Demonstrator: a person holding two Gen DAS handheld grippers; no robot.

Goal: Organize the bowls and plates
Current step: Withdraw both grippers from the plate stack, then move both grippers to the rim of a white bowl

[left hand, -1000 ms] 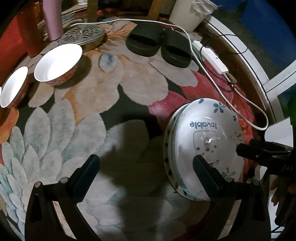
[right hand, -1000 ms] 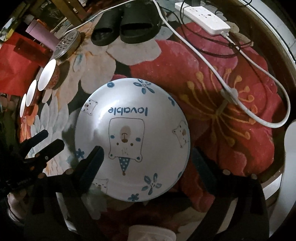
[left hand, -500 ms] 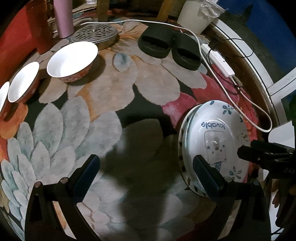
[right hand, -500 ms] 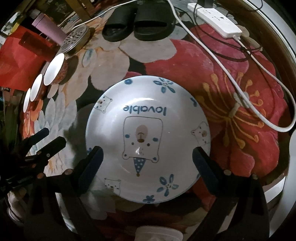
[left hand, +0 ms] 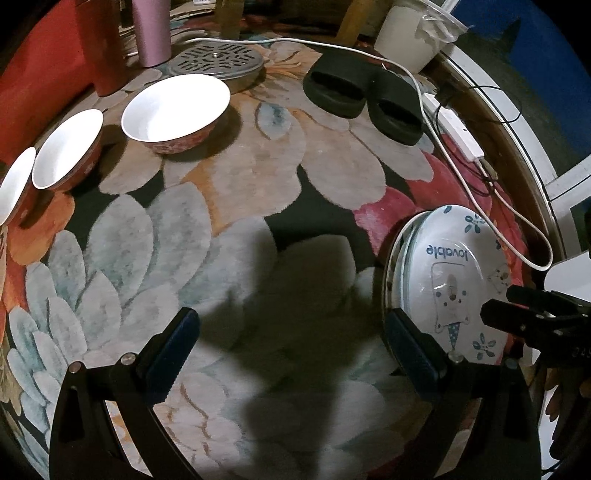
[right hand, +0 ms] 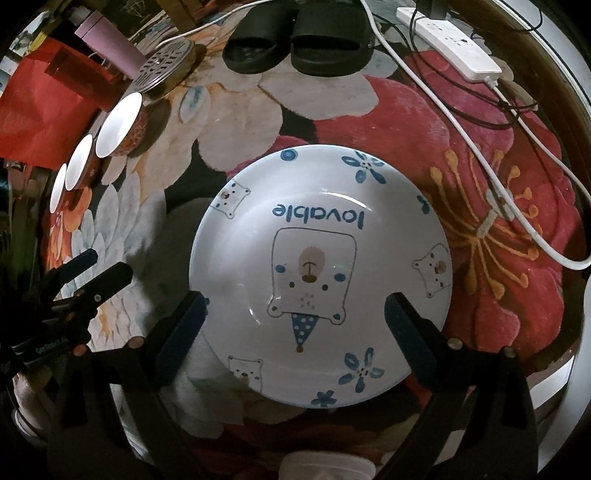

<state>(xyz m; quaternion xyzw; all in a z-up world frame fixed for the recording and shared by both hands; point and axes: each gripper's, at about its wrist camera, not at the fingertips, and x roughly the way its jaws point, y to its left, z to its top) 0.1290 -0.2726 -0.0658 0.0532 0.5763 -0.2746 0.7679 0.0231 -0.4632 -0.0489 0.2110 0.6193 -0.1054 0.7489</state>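
Observation:
A stack of white plates with a blue bear print and the word "lovable" (right hand: 317,273) lies on the floral rug; it also shows at the right of the left wrist view (left hand: 450,273). My right gripper (right hand: 295,328) is open and hovers above the stack, empty. My left gripper (left hand: 291,347) is open and empty over the rug, left of the plates. Three white bowls with red outsides stand in a row at the far left: the nearest to the middle (left hand: 175,109), a second (left hand: 68,149) and a third at the edge (left hand: 13,184).
A pair of black slippers (left hand: 364,98), a white power strip (left hand: 456,129) with its cable, a perforated metal lid (left hand: 218,64), a pink tumbler (left hand: 151,31) and a white bucket (left hand: 415,31) lie at the far side of the rug.
My left gripper has drifted left and back, so the bowls sit more toward the middle of its view. My right gripper has shifted so the plate is more centred between its fingers.

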